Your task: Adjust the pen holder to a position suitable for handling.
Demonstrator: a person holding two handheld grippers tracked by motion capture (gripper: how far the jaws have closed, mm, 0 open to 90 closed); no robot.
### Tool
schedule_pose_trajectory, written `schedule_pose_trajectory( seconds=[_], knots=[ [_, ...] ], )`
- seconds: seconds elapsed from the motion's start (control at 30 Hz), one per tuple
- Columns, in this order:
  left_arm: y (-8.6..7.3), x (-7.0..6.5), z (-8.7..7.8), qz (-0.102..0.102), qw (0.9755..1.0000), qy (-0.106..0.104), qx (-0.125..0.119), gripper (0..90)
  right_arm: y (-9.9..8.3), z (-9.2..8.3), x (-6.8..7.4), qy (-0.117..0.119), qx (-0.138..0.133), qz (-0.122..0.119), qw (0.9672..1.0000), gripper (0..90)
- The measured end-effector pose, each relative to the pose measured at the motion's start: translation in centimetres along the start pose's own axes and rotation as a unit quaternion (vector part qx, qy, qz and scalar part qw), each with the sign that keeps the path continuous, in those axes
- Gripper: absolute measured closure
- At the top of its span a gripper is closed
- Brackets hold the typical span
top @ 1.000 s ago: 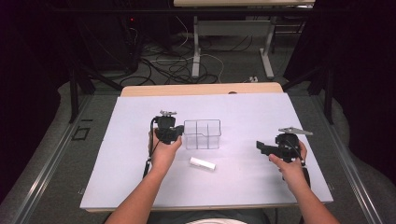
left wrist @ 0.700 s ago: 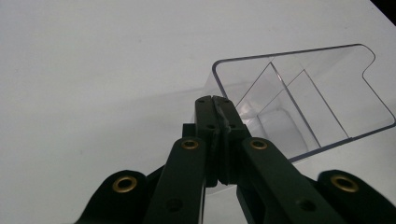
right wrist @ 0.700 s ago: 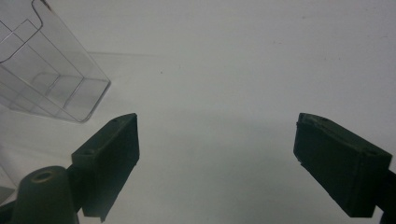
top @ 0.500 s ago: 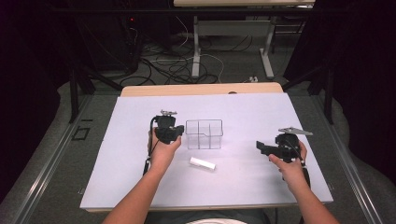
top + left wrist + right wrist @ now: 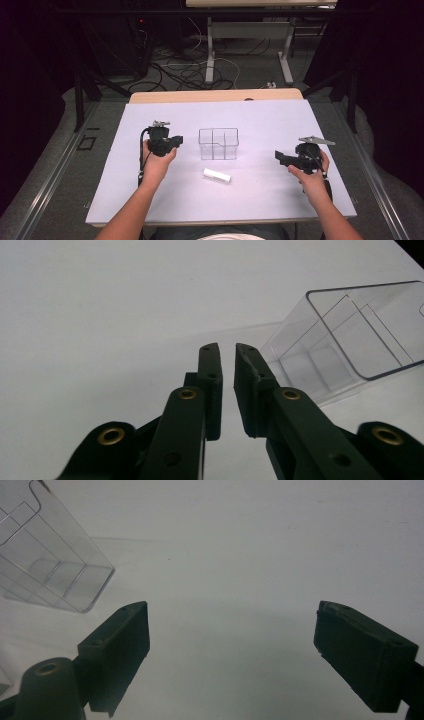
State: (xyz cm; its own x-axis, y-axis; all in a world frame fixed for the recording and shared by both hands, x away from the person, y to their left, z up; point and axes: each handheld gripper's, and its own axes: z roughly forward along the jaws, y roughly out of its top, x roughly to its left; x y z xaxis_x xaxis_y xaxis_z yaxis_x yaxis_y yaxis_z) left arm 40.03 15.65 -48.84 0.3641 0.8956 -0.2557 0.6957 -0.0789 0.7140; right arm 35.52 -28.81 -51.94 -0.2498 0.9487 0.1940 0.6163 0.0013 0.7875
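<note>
A clear plastic box (image 5: 218, 144) with inner dividers stands at the middle of the white table (image 5: 260, 120). A small white cylinder (image 5: 217, 175) lies just in front of it. My left gripper (image 5: 176, 141) hovers a short way left of the box, jaws shut with only a sliver of gap and nothing held. In the left gripper view its jaws (image 5: 227, 347) point past the box (image 5: 350, 335), which sits to their right. My right gripper (image 5: 280, 157) is well to the right of the box, open wide and empty. In the right gripper view (image 5: 232, 615) the box (image 5: 45, 565) lies at the upper left.
The white sheet covers a wooden tabletop whose far edge (image 5: 215, 95) shows. Beyond it are cables on the floor (image 5: 190, 70) and the legs of another table (image 5: 210, 55). Dark stands flank both sides.
My left gripper has drawn back to the left, away from the box's left wall. The box, the cylinder and the right gripper have stayed put.
</note>
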Motion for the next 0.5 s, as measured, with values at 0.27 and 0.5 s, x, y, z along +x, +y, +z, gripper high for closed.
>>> schedule_pose_trajectory(
  seconds=[0.27,0.5],
  knots=[
    [-1.4,1.7,-1.0,0.03,0.999,-0.014,-0.03,58.9,-0.1,0.0,0.0,-0.004,-0.002,-0.017,0.9998,15.0],
    [-2.6,3.1,-2.6,0.081,0.9945,-0.023,-0.062,39.7,-0.1,-0.1,0.1,-0.009,-0.004,-0.03,0.9995,15.0]
  ],
)
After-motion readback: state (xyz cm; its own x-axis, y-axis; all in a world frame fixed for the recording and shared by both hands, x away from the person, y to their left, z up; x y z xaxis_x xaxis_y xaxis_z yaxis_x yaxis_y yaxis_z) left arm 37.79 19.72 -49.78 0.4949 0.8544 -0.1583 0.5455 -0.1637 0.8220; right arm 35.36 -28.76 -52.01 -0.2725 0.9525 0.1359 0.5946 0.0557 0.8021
